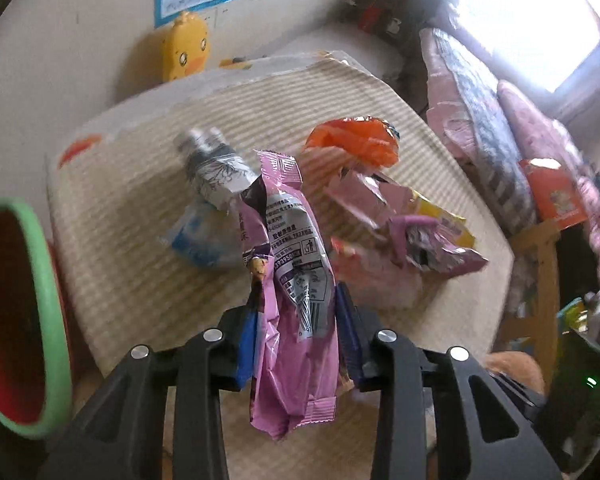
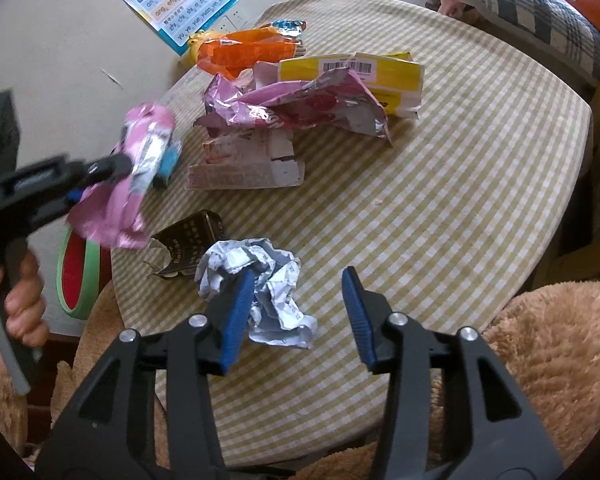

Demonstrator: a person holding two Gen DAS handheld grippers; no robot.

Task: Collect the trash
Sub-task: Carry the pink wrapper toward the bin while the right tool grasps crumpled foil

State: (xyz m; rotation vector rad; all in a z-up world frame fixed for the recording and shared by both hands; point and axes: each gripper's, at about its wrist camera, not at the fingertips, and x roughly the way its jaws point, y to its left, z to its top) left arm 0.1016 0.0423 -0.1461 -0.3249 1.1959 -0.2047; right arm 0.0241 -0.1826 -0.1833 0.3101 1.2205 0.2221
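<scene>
Pink wrapper pinched between my left gripper's pads, lifted off tabletop near its left edge; keep squeeze firm, swing to watermelon-pattern bin. My right gripper gapes, empty, crumpled paper beside left pad.

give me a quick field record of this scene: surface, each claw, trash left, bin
surface: round table with beige checked cloth
left claw: shut on a pink plastic snack wrapper, lifted off the table
right claw: open, nothing gripped, crumpled white paper ball beside its left pad
trash left: orange plastic wrapper, yellow carton, crumpled pink foil bag, flattened pale box, torn dark small box
bin: red container with green rim, by the table's edge
</scene>
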